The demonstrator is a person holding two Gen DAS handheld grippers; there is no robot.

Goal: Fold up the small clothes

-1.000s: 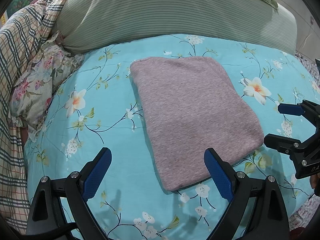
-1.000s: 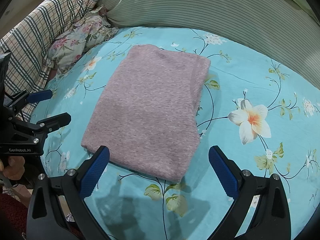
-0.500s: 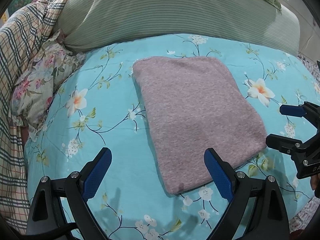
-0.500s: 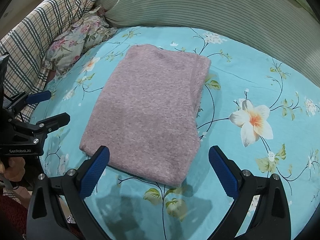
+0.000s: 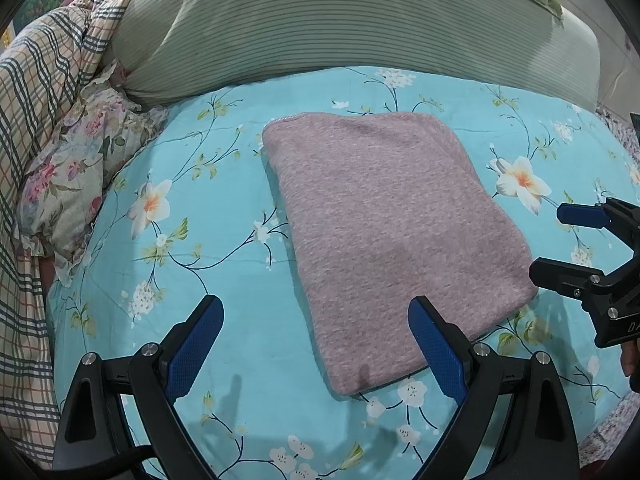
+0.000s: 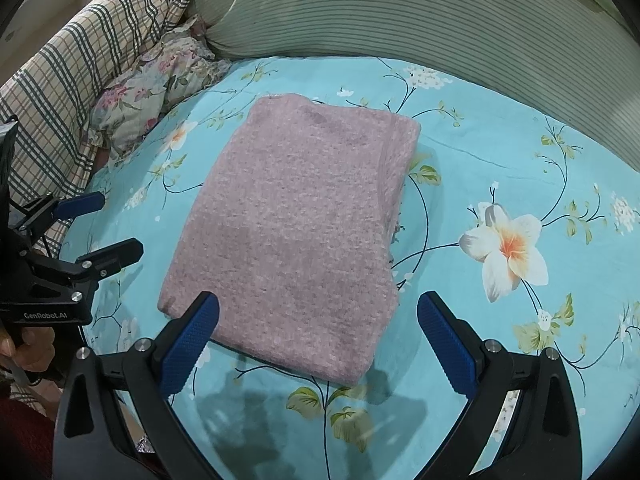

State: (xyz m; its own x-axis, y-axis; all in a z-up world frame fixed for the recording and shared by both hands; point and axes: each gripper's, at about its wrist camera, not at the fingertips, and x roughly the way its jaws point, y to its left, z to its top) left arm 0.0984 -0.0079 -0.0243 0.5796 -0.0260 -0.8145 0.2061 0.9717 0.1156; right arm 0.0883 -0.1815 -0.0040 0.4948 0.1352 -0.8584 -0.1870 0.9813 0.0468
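A: Pictured: pink knit garment (image 5: 384, 236), folded to a thick rectangle, flat on the turquoise floral bedsheet (image 5: 224, 208), near the middle of the bed.

B: And around it?

A: Left gripper (image 5: 316, 340) hovering over the near left corner, 2 blue pads spread wide, nothing between them. Right gripper (image 6: 318, 336) over the near right corner, likewise spread wide and empty. Neither touching the cloth, as far as can be told.

B: Further out?

A: Striped green pillow (image 5: 360, 28) lying along the far side, floral cushion (image 5: 80, 176) and plaid quilt (image 5: 36, 92) bunched to the left.

B: Step in hand?

A: Likely 1 last fold, or simply finishing; bundle already compact and square-edged. If folding again: best to pinch both near corners at the same depth, catching every layer, lift together and carry evenly toward the pillow side, then lay down without dragging. Thick, soft knit, so probably prone to slumping if gripped by the top layer only. Layered edges showing on the right side in the right wrist view; worth keeping those aligned.

B: Any writing?

A: "GenRobot.AI" printed in white on the left gripper's body, read from the right wrist view. Only a partial mark, "DA", on the right gripper's body in the left wrist view. No label visible on the garment.
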